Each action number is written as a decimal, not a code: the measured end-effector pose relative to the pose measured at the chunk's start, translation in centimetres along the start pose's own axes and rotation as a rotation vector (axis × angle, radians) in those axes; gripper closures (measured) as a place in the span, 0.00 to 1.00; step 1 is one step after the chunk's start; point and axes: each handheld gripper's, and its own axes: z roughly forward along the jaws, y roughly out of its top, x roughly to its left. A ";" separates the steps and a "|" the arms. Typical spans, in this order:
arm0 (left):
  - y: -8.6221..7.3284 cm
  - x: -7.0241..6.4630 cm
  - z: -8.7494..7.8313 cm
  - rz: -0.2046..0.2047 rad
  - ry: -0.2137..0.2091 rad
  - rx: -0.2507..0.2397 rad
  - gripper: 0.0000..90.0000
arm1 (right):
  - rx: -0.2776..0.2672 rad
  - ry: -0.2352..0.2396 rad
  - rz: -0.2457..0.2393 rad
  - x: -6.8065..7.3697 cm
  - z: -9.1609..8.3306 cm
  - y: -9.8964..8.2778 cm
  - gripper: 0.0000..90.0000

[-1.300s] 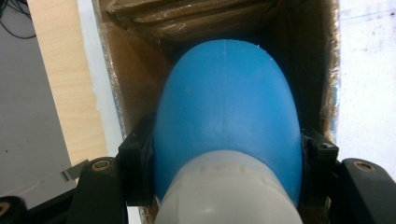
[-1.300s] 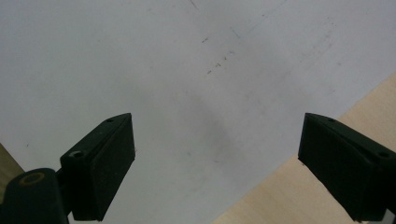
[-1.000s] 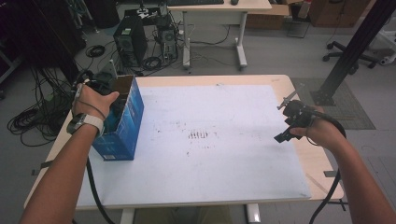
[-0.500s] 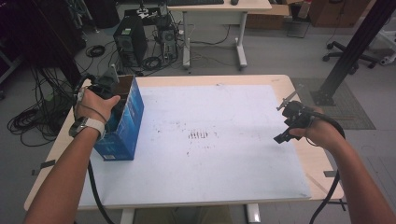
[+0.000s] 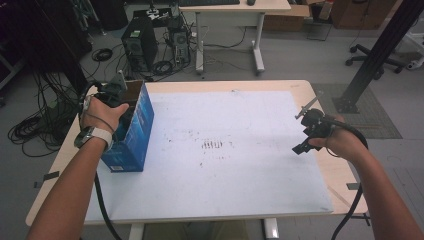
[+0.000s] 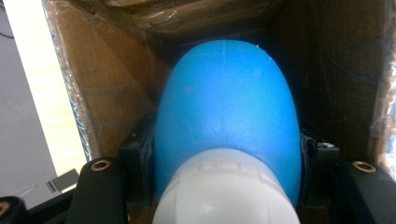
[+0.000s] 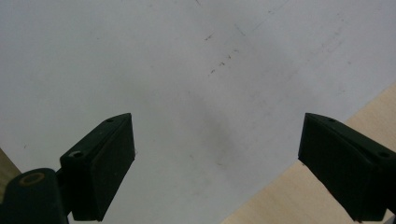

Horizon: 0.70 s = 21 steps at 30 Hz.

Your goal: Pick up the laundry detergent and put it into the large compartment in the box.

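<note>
A blue cardboard box (image 5: 139, 131) with an open top stands near the table's left edge. My left gripper (image 5: 119, 99) reaches down into it under the person's hand. In the left gripper view a blue bottle (image 6: 226, 107) with a white cap (image 6: 226, 191) sits between the black pads (image 6: 138, 173) inside the brown carton walls, and my left gripper (image 6: 226, 154) is shut on it. My right gripper (image 5: 299, 132) hovers over the right side of the white sheet (image 5: 230, 175). Its jaws stand wide open with nothing between them (image 7: 217, 158).
The wooden table (image 5: 340, 185) shows as a bare strip right of the sheet. Dark marks (image 5: 212, 145) dot the sheet's middle. Cables trail from both grippers toward the near edge. Computer towers (image 5: 142, 47) and a desk stand on the floor beyond.
</note>
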 end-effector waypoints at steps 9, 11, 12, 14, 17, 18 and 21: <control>0.0 0.4 0.0 0.001 -0.006 -0.008 0.39 | 0.005 0.002 -0.002 0.0 0.2 0.0 0.12; 0.0 0.5 0.1 0.000 -0.005 -0.014 0.39 | 0.008 0.003 -0.001 0.1 0.3 0.0 0.12; -0.1 0.6 0.1 0.004 -0.010 -0.014 0.39 | 0.009 0.004 -0.002 0.1 0.3 0.0 0.12; -0.1 0.6 0.1 0.006 -0.009 -0.017 0.39 | 0.009 0.005 -0.001 0.2 0.3 0.0 0.12; -0.1 0.7 0.0 0.004 -0.012 -0.018 0.38 | 0.011 0.004 -0.001 0.2 0.4 0.1 0.12; -0.1 0.7 0.0 0.003 -0.013 -0.017 0.38 | 0.010 0.006 -0.003 0.2 0.4 0.1 0.12; -0.1 0.7 0.1 0.004 -0.021 -0.016 0.36 | 0.010 0.005 -0.003 0.2 0.3 0.2 0.12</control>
